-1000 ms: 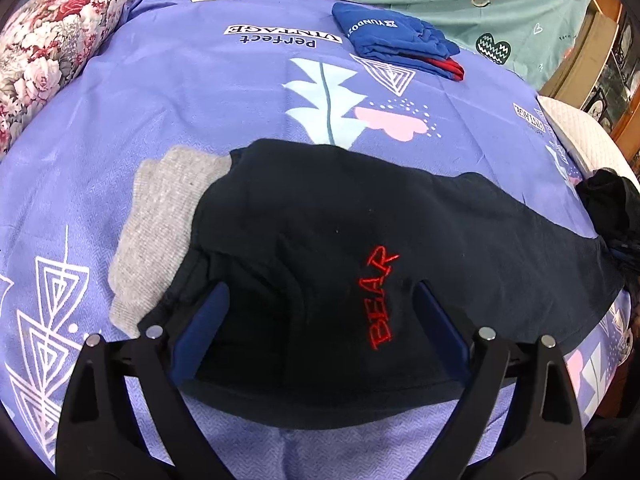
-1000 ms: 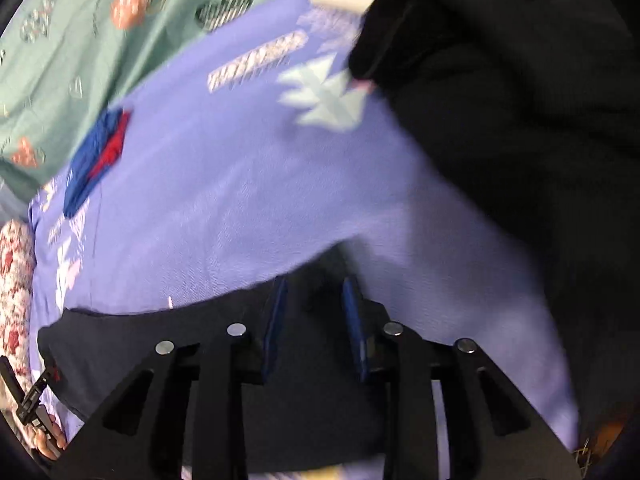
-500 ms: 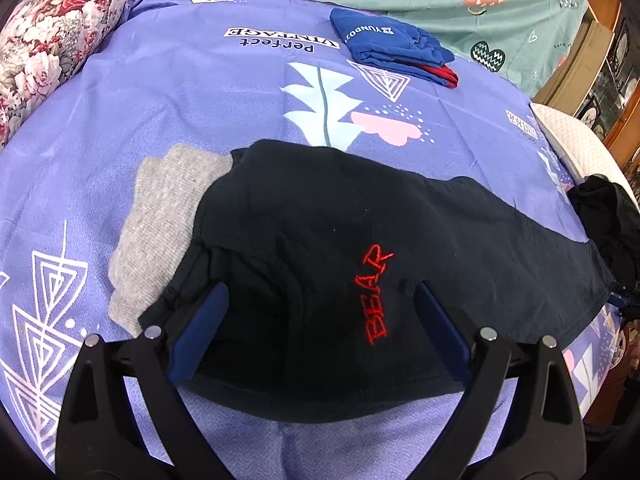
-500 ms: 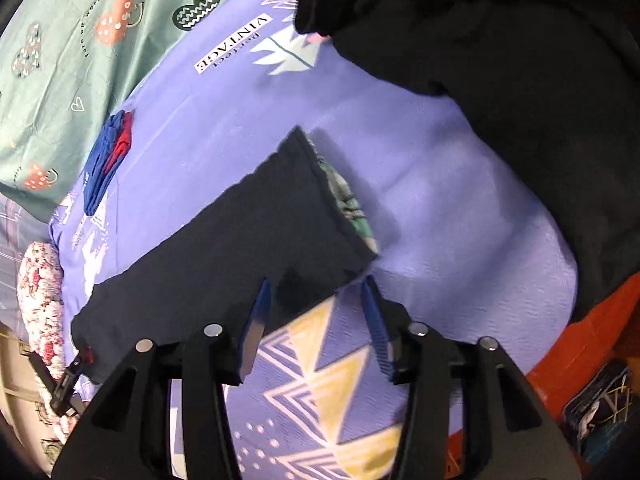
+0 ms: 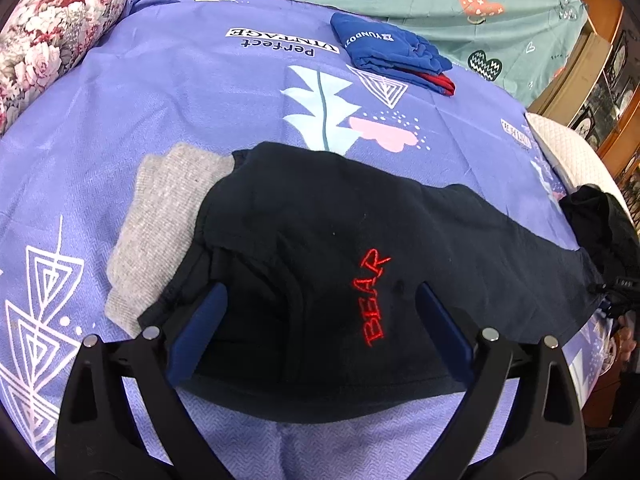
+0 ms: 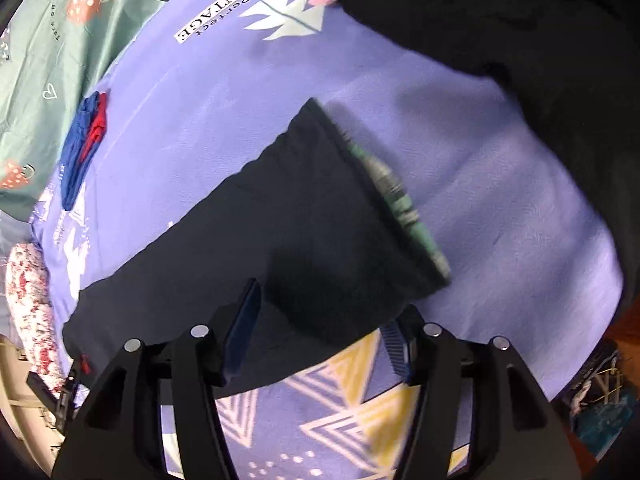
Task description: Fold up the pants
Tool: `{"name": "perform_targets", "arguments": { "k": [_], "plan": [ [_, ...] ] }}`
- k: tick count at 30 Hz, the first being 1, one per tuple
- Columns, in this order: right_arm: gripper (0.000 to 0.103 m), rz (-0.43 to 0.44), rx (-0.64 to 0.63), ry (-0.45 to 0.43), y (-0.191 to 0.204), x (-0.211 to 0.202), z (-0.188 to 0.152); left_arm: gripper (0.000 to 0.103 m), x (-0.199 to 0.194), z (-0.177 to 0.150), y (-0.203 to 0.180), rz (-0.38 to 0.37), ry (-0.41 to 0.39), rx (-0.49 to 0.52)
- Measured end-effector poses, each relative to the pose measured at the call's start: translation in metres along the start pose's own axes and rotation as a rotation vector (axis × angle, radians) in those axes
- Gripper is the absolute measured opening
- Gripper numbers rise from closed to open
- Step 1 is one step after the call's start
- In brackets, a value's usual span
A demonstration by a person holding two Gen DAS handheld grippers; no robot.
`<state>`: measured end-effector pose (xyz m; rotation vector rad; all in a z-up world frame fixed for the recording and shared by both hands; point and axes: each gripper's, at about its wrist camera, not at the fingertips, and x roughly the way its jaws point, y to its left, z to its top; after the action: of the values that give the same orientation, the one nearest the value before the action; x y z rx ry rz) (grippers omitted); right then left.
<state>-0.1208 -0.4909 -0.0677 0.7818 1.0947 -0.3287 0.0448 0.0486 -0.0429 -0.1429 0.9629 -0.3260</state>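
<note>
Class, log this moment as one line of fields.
task: fold pants | left claw: open over pants | right claw: open at pant leg end | nothing gripped

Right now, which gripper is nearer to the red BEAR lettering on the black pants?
Left. The left gripper hangs open right over the waist end of the black pants, with the BEAR lettering between its fingers. The right gripper is open at the leg cuff, the far end.

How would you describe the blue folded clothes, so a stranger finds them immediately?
Start from the purple bedsheet. At its far edge, beside the green sheet, lies the blue folded bundle. Unlike the black pants nearby, it shows white lettering and a red layer underneath.
</note>
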Motion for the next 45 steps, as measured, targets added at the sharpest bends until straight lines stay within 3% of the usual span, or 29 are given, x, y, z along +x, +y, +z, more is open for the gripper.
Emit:
{"name": "perform_targets", "arguments": {
  "k": [4,7,9,11,13,15,18,20,22,23,24,26,27,29,30,32,37,39,41,42,45],
  "plan": [
    [0.019,0.055,0.038,-0.043,-0.007,-0.008,-0.016,0.097,0.000,0.000,0.000,-0.007,0.000,-0.002],
    [0.013,0.076,0.023,-0.162,-0.003,-0.026,-0.024,0.097,0.000,0.000,0.001,-0.020,-0.001,-0.005],
    [0.011,0.072,-0.058,-0.268,0.021,-0.044,-0.027,0.097,-0.001,0.000,0.003,-0.034,-0.004,-0.015],
    [0.011,0.042,-0.193,-0.337,0.061,-0.057,-0.034,0.097,-0.002,0.000,0.005,-0.044,-0.006,-0.023],
    [0.009,0.077,-0.375,-0.364,0.119,-0.062,-0.051,0.097,-0.003,0.000,0.007,-0.052,-0.011,-0.030],
    [0.002,0.120,-0.577,-0.321,0.179,-0.052,-0.079,0.097,-0.004,0.000,0.007,-0.057,-0.018,-0.034],
    [0.002,0.133,-0.824,-0.174,0.244,-0.007,-0.129,0.097,-0.005,0.000,0.010,-0.069,-0.024,-0.045],
    [0.018,0.056,-0.926,-0.037,0.260,0.040,-0.152,0.097,-0.006,0.000,0.011,-0.079,-0.024,-0.053],
    [0.023,0.011,-0.944,0.002,0.258,0.061,-0.160,0.097,-0.006,-0.001,0.012,-0.083,-0.025,-0.053],
    [0.023,0.033,-0.945,-0.004,0.256,0.057,-0.160,0.097,-0.006,-0.001,0.012,-0.086,-0.026,-0.053],
    [0.023,0.082,-0.938,-0.024,0.251,0.044,-0.158,0.097,-0.007,-0.001,0.013,-0.091,-0.027,-0.056],
    [0.024,0.096,-0.894,-0.117,0.240,0.014,-0.146,0.097,-0.006,0.000,0.014,-0.097,-0.025,-0.063],
    [0.027,0.080,-0.873,-0.159,0.234,0.002,-0.138,0.097,-0.006,0.000,0.014,-0.097,-0.024,-0.064],
    [0.039,-0.036,-0.855,-0.267,0.220,-0.019,-0.122,0.097,-0.006,0.000,0.014,-0.097,-0.025,-0.062],
    [0.043,-0.067,-0.870,-0.279,0.218,-0.023,-0.122,0.097,-0.006,0.000,0.014,-0.099,-0.026,-0.065],
    [0.045,-0.129,-0.916,-0.254,0.215,-0.015,-0.119,0.097,-0.006,0.000,0.016,-0.107,-0.027,-0.073],
    [0.045,-0.172,-0.961,-0.251,0.229,0.012,-0.104,0.097,-0.005,0.000,0.014,-0.093,-0.026,-0.062],
    [0.045,-0.162,-0.945,-0.197,0.234,0.033,-0.091,0.097,-0.006,0.000,0.015,-0.100,-0.027,-0.066],
    [0.031,-0.195,-0.930,-0.142,0.234,0.055,-0.090,0.097,-0.007,0.000,0.017,-0.108,-0.028,-0.071],
    [0.007,-0.207,-0.902,-0.107,0.231,0.063,-0.086,0.097,-0.007,0.000,0.017,-0.111,-0.028,-0.073],
    [0.006,-0.139,-0.848,-0.135,0.223,0.049,-0.078,0.097,-0.006,0.000,0.018,-0.117,-0.027,-0.076]
  ]
}}
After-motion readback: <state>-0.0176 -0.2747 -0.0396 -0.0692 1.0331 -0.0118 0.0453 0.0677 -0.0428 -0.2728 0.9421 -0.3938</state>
